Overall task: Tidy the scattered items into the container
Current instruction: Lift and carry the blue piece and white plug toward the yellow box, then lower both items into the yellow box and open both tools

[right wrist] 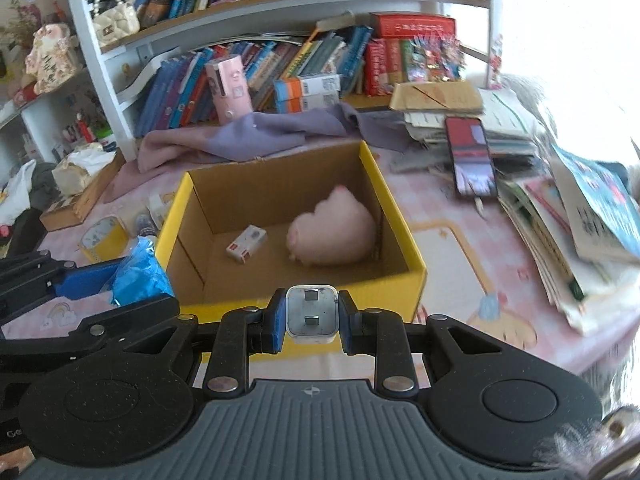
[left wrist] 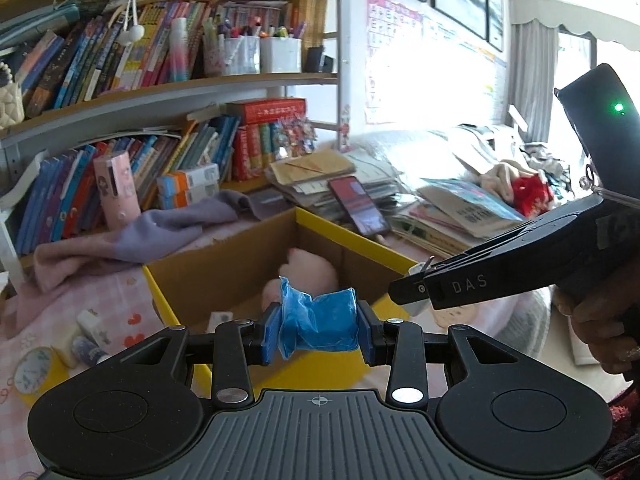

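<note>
A yellow cardboard box [right wrist: 400,216] stands open on the pink table; it also shows in the left wrist view [left wrist: 352,236]. Inside lie a pink plush toy [right wrist: 332,236] and a small white box [right wrist: 246,243]. My left gripper [left wrist: 318,326] is shut on a crumpled blue packet [left wrist: 320,320], held above the box's near left edge; the packet also shows in the right wrist view [right wrist: 138,272]. My right gripper [right wrist: 311,314] is shut on a white plug adapter [right wrist: 311,312], held over the box's near wall.
A yellow tape roll [right wrist: 102,236] and small white items [left wrist: 94,326] lie left of the box. A purple cloth [right wrist: 256,132] lies behind it. A phone [right wrist: 470,156] rests on stacked papers at right. Bookshelves [right wrist: 240,60] stand behind.
</note>
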The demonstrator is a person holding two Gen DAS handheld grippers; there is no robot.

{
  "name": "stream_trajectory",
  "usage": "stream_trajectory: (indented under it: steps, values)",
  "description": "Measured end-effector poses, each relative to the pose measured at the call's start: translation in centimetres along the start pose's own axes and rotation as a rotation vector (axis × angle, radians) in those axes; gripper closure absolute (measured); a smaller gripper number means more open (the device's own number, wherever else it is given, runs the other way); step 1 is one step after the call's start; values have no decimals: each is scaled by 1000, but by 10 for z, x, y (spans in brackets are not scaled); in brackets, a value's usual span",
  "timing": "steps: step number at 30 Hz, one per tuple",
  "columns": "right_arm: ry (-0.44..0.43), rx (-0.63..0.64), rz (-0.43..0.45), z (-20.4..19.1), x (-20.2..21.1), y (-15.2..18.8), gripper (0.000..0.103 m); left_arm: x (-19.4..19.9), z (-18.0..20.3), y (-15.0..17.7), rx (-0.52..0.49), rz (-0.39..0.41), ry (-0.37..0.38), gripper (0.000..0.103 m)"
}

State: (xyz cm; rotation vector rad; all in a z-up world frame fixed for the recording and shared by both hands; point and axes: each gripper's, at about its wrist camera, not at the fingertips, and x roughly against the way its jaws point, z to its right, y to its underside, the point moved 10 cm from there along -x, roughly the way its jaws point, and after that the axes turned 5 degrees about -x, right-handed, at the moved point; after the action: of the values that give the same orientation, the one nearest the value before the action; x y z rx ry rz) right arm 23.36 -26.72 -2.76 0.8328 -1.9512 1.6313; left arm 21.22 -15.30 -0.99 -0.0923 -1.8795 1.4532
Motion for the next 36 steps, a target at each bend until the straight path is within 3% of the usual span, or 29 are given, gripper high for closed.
stream_trajectory:
  steps: [7,13,18,24,36]
  values:
    - [-48,85,-26,5,-34,-27,79,-32,-16,-5,10,-43,-73,66]
    - [-101,185,-81,4,-75,-32,79,-67,-27,5,26,-137,-123,66]
    - [-147,320,-123,-4,-114,-28,79,-93,-40,14,45,-207,-116,66]
    - [-191,500,-212,-9,-151,-19,79,-124,-48,37,14,-352,-97,66]
    - [-254,626,-336,-14,-166,-5,79,-147,-48,45,9,-441,-75,65]
